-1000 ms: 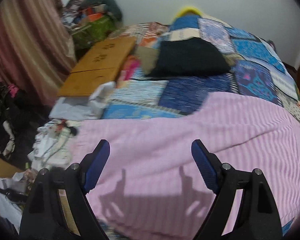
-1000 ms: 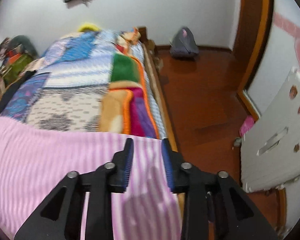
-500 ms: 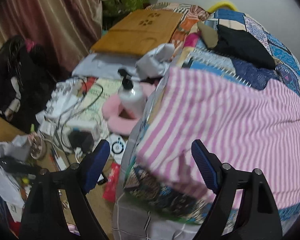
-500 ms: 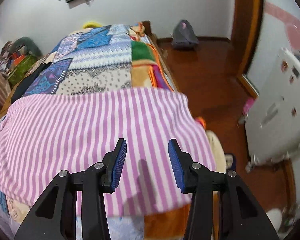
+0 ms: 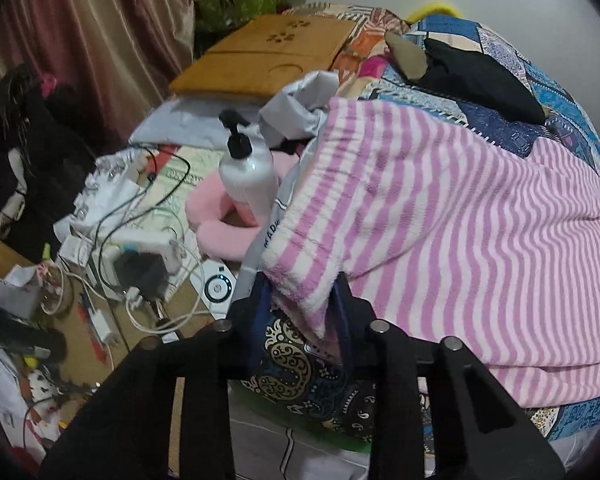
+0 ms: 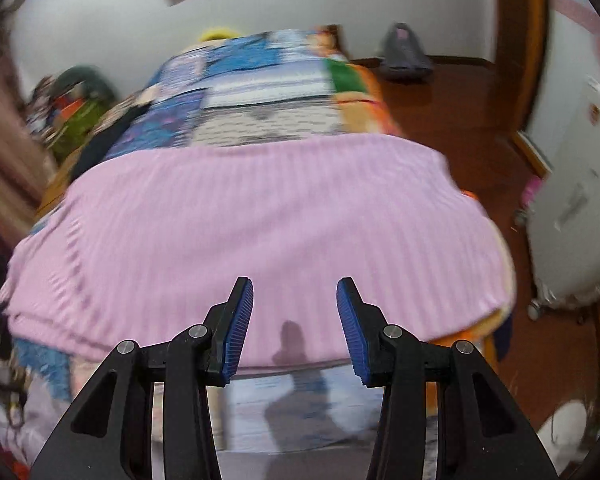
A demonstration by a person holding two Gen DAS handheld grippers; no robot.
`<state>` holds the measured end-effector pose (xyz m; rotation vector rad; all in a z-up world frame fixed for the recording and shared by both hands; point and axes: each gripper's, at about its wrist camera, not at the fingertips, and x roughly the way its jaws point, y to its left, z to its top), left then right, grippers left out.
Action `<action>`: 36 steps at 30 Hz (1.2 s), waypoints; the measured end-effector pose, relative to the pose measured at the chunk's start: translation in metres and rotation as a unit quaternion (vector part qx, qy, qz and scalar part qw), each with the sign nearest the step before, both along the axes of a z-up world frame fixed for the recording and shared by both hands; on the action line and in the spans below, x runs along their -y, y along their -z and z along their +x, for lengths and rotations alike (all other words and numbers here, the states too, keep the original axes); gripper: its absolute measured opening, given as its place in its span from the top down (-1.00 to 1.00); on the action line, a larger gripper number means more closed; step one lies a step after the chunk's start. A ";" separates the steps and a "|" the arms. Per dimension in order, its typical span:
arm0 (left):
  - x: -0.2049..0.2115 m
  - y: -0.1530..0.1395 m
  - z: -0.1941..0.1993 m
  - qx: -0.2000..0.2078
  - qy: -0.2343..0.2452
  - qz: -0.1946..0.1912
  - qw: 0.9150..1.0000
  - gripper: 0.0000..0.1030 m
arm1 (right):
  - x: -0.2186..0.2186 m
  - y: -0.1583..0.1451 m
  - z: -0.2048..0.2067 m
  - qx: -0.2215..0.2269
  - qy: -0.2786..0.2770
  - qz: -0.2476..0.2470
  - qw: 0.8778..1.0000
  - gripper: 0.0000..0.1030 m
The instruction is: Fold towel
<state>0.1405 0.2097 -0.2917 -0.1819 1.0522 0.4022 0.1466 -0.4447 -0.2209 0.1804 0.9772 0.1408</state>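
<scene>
Pink-striped towel corner seemingly pinched by left tongs; right tongs agape.

- Left wrist view looks pretty sharp to us, evenly lit, no harsh glare, just a soft sheen on the white pump bottle.
- Right wrist view is smeared with motion blur; the stripes on the towel wash into flat pink.
- We see the right gripper casting a soft shadow on the towel's near edge.
- Both views have heavy fisheye bending and dark corners.
</scene>
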 end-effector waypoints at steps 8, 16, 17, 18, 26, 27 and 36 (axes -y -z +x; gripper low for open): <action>-0.008 -0.005 0.004 -0.007 0.002 -0.007 1.000 0.44 | -0.093 -0.027 -0.021 0.047 -0.144 -0.018 0.988 0.01; 0.016 -0.049 -0.016 0.035 0.032 -0.003 0.999 0.02 | -0.161 -0.029 -0.027 0.074 -0.257 -0.075 0.961 0.00; 0.025 -0.056 -0.018 0.042 0.049 -0.010 0.998 0.02 | -0.169 -0.027 -0.026 0.077 -0.268 -0.078 0.957 0.00; 0.034 -0.060 -0.019 0.046 0.063 -0.013 0.997 0.01 | -0.173 -0.026 -0.025 0.079 -0.275 -0.077 0.955 0.00; 0.133 -0.057 -0.011 0.040 0.207 -0.041 0.977 0.01 | -0.204 -0.014 -0.028 0.068 -0.332 -0.093 0.936 0.01; 0.143 -0.054 -0.011 0.036 0.221 -0.048 0.973 0.01 | -0.206 -0.012 -0.029 0.065 -0.338 -0.099 0.934 0.03; 0.214 -0.024 -0.007 0.004 0.313 -0.069 0.947 0.01 | -0.215 -0.005 -0.024 0.067 -0.357 -0.114 0.925 0.35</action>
